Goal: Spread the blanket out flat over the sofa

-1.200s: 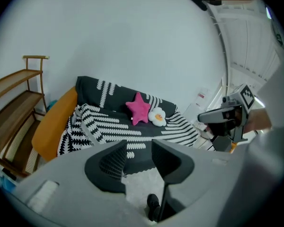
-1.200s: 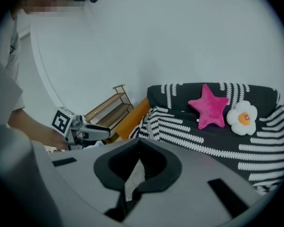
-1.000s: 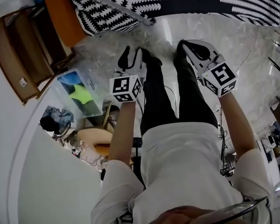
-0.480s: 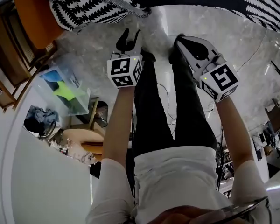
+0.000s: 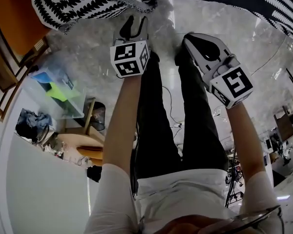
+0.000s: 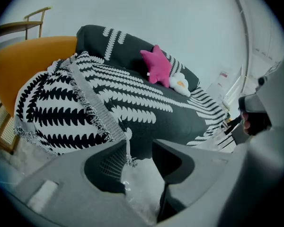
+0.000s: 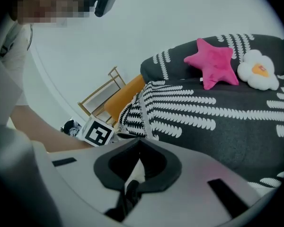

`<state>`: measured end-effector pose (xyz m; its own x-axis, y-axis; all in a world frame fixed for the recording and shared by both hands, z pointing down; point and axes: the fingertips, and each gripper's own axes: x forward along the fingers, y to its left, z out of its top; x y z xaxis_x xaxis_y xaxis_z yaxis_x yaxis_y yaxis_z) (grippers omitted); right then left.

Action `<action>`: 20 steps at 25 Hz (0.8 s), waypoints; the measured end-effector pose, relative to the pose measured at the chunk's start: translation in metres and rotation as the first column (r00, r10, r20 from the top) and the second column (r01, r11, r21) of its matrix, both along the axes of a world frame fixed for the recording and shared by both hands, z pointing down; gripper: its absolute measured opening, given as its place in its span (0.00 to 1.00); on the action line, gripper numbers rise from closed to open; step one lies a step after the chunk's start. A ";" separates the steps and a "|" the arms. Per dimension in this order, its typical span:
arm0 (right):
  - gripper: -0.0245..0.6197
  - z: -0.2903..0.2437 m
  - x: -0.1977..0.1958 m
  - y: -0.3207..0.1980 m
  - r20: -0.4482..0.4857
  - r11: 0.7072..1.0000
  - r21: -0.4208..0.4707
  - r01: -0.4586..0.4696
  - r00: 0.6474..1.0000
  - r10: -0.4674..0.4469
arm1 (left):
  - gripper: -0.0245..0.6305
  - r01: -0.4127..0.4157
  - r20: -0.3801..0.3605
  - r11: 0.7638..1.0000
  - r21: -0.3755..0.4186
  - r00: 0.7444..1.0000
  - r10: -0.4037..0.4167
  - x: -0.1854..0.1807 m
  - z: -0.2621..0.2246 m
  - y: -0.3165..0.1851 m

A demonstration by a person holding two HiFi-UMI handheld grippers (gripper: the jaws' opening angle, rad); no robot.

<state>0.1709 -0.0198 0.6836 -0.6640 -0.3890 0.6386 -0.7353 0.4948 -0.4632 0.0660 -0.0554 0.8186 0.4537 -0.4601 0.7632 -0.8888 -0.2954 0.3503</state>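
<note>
While both tools hang before the orange sofa, the black-and-white leaf-patterned fringed blanket lies draped over it, one end folded back by its orange arm. Left gripper has its jaws narrowly apart and empty; right gripper is closed on nothing.

A pink star-shaped plush cushion lies at 12 o'clock in the left gripper view, with a white flower-shaped plush toy touching it at its 4 o'clock. In the head view, a clear plastic box stands on the pale marble floor at 9 o'clock, and a round wooden stool stands at its 5 o'clock.
</note>
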 end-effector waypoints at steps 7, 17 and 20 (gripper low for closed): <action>0.04 0.033 0.004 -0.006 0.007 1.000 -0.012 0.018 1.000 -0.018 | 0.30 0.031 0.044 0.998 -0.052 0.999 -0.029 0.010 0.055 -0.015; 0.04 0.061 0.008 -0.007 0.018 1.000 -0.027 0.006 1.000 -0.005 | 0.31 0.071 0.206 0.990 -0.125 0.978 -0.044 0.007 0.108 -0.027; 0.04 0.064 0.008 -0.003 0.018 0.999 -0.033 0.004 1.000 -0.003 | 0.30 0.082 0.220 0.988 -0.128 0.974 -0.053 0.006 0.113 -0.031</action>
<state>0.1793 -0.0228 0.7479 -0.6770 -0.3653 0.6390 -0.7248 0.4816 -0.4927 0.0720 -0.0865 0.9311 0.2428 -0.3696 0.8969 -0.9640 -0.1951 0.1805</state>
